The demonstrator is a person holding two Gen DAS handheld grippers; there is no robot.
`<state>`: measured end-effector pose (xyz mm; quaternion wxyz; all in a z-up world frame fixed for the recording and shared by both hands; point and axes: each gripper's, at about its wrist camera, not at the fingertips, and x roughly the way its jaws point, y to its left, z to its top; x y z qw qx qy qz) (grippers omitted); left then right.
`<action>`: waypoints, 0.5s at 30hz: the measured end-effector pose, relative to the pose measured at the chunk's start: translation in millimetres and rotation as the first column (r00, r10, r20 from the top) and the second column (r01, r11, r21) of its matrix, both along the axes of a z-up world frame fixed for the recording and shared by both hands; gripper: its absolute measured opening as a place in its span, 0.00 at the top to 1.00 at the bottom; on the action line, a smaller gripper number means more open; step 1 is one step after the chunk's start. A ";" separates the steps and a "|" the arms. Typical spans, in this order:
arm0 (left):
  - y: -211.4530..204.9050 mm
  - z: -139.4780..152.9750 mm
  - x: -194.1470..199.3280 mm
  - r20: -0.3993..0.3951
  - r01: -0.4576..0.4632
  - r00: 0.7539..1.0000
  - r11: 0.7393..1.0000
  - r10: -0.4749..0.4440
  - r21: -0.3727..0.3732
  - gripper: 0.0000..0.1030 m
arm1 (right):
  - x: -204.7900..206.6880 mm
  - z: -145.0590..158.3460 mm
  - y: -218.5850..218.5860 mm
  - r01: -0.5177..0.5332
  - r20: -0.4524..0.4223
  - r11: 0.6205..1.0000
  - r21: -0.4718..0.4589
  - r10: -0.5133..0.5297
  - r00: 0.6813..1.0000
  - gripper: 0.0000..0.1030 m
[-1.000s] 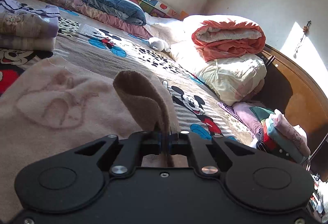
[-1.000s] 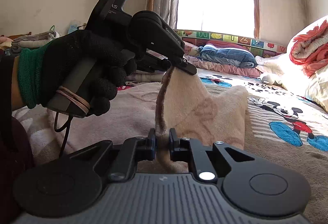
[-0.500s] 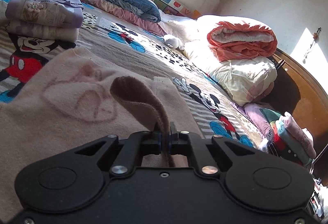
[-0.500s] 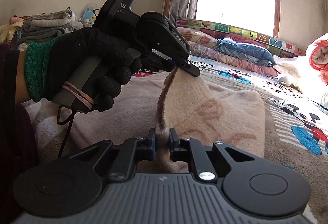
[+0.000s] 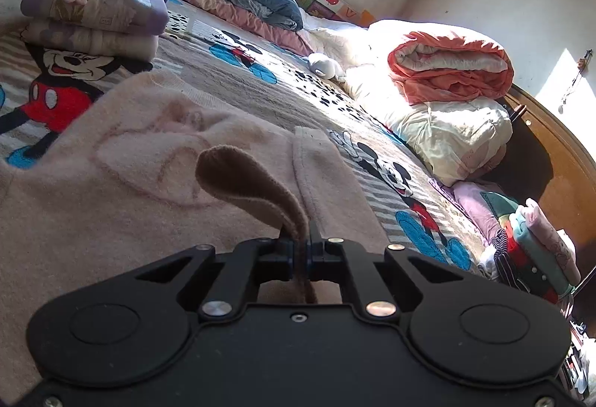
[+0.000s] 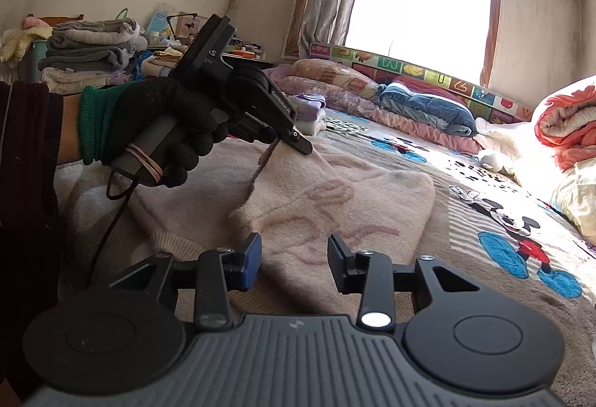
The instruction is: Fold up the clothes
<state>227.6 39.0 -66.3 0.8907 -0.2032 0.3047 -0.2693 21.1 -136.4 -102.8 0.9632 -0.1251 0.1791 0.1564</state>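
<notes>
Right gripper (image 6: 293,259) nearest, jaws spread apart, holding nothing, poised just above the near edge of the pink garment (image 6: 335,205). Left gripper (image 5: 302,254) clenched on a raised fold of that garment, lifting the edge while the rest lies spread flat on the Mickey Mouse bedspread (image 5: 238,71). Gloved left hand (image 6: 156,123) wrapped round the handle. Beyond, folded purple clothes (image 5: 93,8) stacked on the bed; farther right, rolled orange quilt (image 5: 447,68) atop cream bedding; pillows (image 6: 424,105) under the window.

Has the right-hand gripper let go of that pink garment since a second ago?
Yes. The right gripper now stands open, its fingers spread apart over the pink garment on the bed; earlier they pinched a fold.
</notes>
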 end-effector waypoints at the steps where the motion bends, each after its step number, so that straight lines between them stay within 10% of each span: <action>1: 0.7 2.0 -1.7 0.002 0.005 1.000 1.000 -0.005 -0.004 0.97 | -3.5 0.4 -2.7 0.005 0.004 1.000 -0.007 -0.005 1.000 0.56; 7: 3.5 4.5 -5.5 0.005 0.011 1.000 1.000 -0.011 -0.001 0.97 | -10.0 -6.6 -4.4 -0.006 0.005 0.998 -0.070 0.006 1.000 0.53; 11: -2.0 -10.3 1.1 -0.041 -0.014 0.999 0.997 0.017 0.075 0.97 | 5.7 -26.6 -9.6 -0.011 -0.165 0.998 -0.066 0.000 0.986 0.40; 15: 3.6 -11.7 0.1 -0.042 -0.028 0.999 0.999 0.030 0.047 0.97 | -3.8 -17.7 -6.3 -0.019 -0.087 0.997 -0.077 0.013 0.996 0.42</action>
